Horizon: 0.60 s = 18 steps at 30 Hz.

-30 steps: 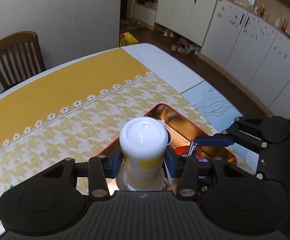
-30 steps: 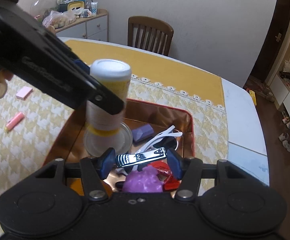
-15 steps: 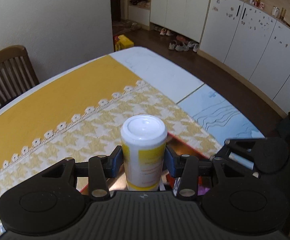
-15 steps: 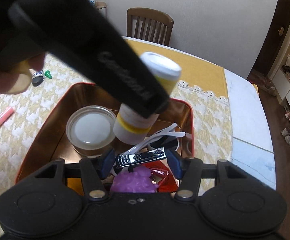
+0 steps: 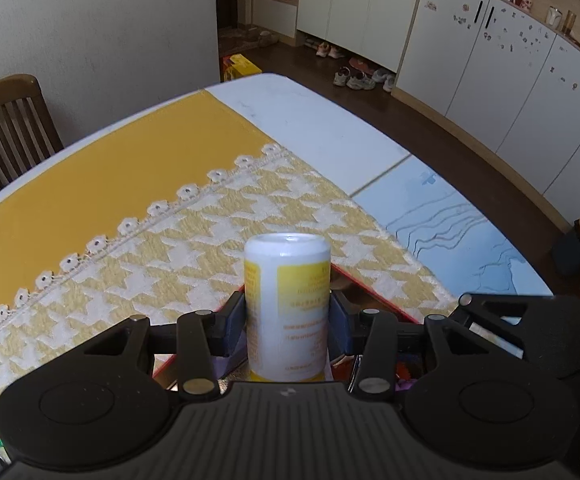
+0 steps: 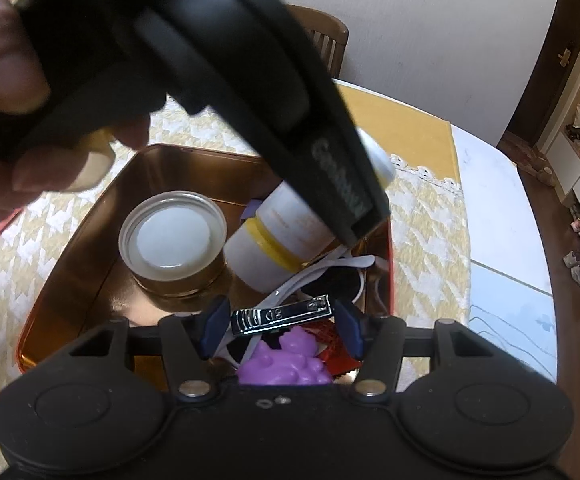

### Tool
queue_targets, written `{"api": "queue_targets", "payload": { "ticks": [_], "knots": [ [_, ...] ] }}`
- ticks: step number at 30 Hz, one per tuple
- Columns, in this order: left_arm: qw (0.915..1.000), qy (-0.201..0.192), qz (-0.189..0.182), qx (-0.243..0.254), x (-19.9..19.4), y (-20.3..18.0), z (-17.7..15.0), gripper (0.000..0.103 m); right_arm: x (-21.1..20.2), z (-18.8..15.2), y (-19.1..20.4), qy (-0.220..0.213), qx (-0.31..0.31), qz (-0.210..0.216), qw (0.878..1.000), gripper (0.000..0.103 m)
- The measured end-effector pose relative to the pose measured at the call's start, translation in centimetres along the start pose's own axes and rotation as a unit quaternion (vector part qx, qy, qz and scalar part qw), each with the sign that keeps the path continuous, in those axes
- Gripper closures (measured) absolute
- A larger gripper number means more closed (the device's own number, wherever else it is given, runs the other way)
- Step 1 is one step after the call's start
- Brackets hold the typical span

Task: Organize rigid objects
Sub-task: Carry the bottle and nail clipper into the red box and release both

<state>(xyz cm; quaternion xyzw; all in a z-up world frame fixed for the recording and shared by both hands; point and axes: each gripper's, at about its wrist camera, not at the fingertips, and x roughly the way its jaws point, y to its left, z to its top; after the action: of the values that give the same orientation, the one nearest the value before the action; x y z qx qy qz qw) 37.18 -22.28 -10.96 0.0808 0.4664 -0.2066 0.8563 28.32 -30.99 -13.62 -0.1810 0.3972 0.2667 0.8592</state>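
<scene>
My left gripper (image 5: 287,316) is shut on a white bottle with a yellow label (image 5: 287,304), gripped at mid-height. In the right wrist view that bottle (image 6: 277,240) hangs tilted over the far right part of a red tin tray with a copper inside (image 6: 89,216), its base close to a white strap (image 6: 330,264). My right gripper (image 6: 281,322) is shut on a chrome nail clipper (image 6: 281,315), held crosswise above the tray's near end. A hand (image 6: 9,60) holds the left gripper at the upper left.
The tray holds a jar with a white lid (image 6: 173,240), a purple toy (image 6: 285,364), a red wrapper (image 6: 330,340) and a black round item (image 6: 330,286). A wooden chair (image 5: 5,128) stands behind the table. The table edge and floor lie to the right.
The left gripper carried the bottle from above the jar toward the tray's far right side, lower and more tilted. The right gripper kept the nail clipper and barely moved.
</scene>
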Motion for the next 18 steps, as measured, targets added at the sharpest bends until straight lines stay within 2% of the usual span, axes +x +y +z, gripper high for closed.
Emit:
{"api": "queue_targets", "payload": {
  "ticks": [4, 8, 18],
  "knots": [
    [0.9999, 0.008, -0.003, 0.014, 0.5, -0.5, -0.6, 0.059, -0.5, 0.0, 0.1, -0.007, 0.003, 0.001, 1.0, 0.045],
    [0.9998, 0.02, -0.005, 0.008, 0.8, -0.5, -1.0, 0.059, -0.9, 0.2, 0.2, -0.013, 0.006, 0.0, 1.0, 0.041],
    [0.9999, 0.004, -0.012, -0.006, -1.5, 0.1, -1.9, 0.059, -2.0, 0.3, -0.4, -0.012, 0.029, 0.003, 0.999, 0.037]
  ]
}}
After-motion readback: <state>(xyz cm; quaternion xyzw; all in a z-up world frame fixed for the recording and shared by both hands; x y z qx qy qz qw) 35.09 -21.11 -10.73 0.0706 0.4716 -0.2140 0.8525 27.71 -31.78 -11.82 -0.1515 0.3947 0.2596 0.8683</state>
